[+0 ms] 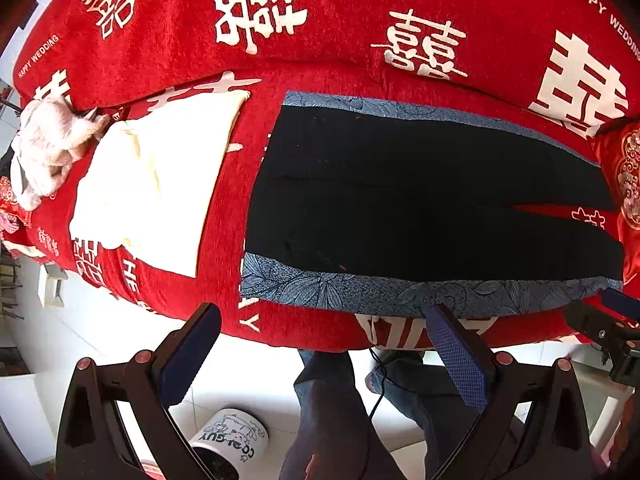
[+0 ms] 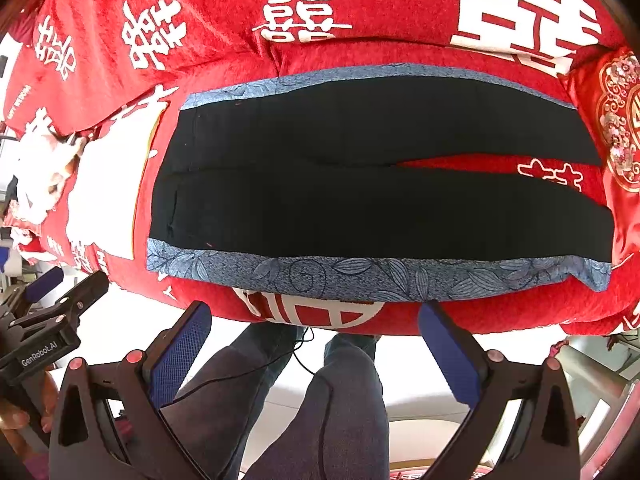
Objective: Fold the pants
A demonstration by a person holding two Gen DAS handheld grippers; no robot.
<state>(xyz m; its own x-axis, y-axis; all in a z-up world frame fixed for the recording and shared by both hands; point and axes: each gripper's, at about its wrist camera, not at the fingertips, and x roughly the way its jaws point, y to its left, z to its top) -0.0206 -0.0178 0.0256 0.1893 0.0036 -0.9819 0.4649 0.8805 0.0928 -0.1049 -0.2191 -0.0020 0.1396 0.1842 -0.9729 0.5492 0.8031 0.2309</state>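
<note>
Plainly, the pants [image 2: 360,184] lie flat on the red sofa cover [image 2: 360,12] just ahead of both tongs, long axis crosswise, with left tongs [image 1: 324,354] and right tongs [image 2: 316,344] spread wide, empty, about equally near.

pants [image 2: 360,200] on red sofa [image 2: 380,12]

Bright daylight on a white tiled floor [image 1: 248,368] — and a sofa [image 1: 320,12] draped in red wedding-print cover fills everything else.
</note>
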